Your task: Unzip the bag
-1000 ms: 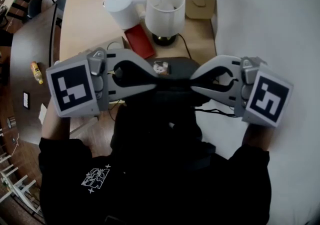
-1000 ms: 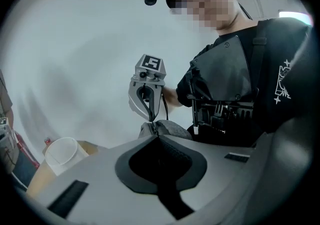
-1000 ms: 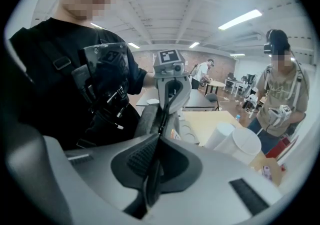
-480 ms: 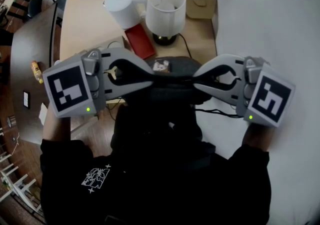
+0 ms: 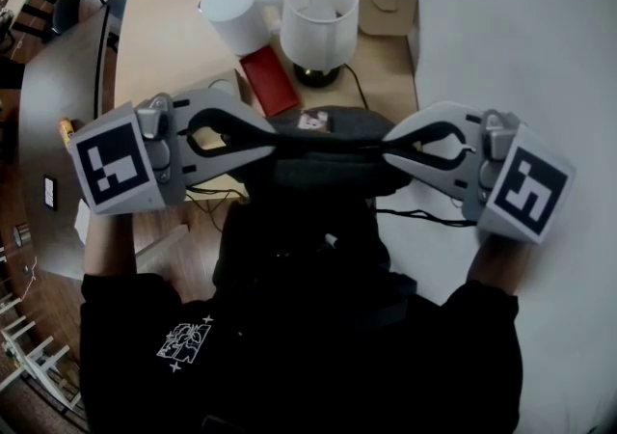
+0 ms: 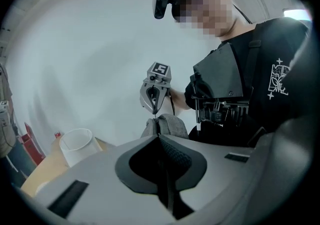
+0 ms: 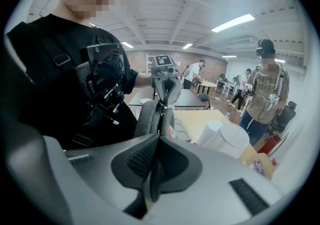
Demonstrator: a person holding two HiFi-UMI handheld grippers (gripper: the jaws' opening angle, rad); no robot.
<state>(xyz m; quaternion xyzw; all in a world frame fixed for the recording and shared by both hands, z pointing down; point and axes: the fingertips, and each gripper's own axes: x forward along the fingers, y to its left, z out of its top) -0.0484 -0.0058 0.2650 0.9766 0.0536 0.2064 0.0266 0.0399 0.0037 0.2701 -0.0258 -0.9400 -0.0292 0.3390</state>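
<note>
A dark grey fabric bag (image 5: 328, 157) hangs in front of my chest, its top edge pulled taut between the two grippers. My left gripper (image 5: 276, 141) is shut on the bag's left end, and my right gripper (image 5: 387, 148) is shut on its right end. In the left gripper view the shut jaws meet on the grey bag (image 6: 170, 125), with the right gripper (image 6: 156, 111) pinching the far end. In the right gripper view the bag (image 7: 149, 116) runs from my jaws to the left gripper (image 7: 164, 103). Whether either one pinches the zipper pull or only cloth I cannot tell.
Behind the bag a wooden table (image 5: 174, 37) carries a white lampshade (image 5: 319, 6), a white cylinder (image 5: 235, 15) and a red flat object (image 5: 271, 80). A dark round table (image 5: 53, 104) lies left, a white surface (image 5: 521, 56) right. Other people (image 7: 267, 91) stand far back.
The two grippers have drawn apart: the left one moved left and slightly up, the right one a little to the right. The bag's top edge is now stretched longer between them.
</note>
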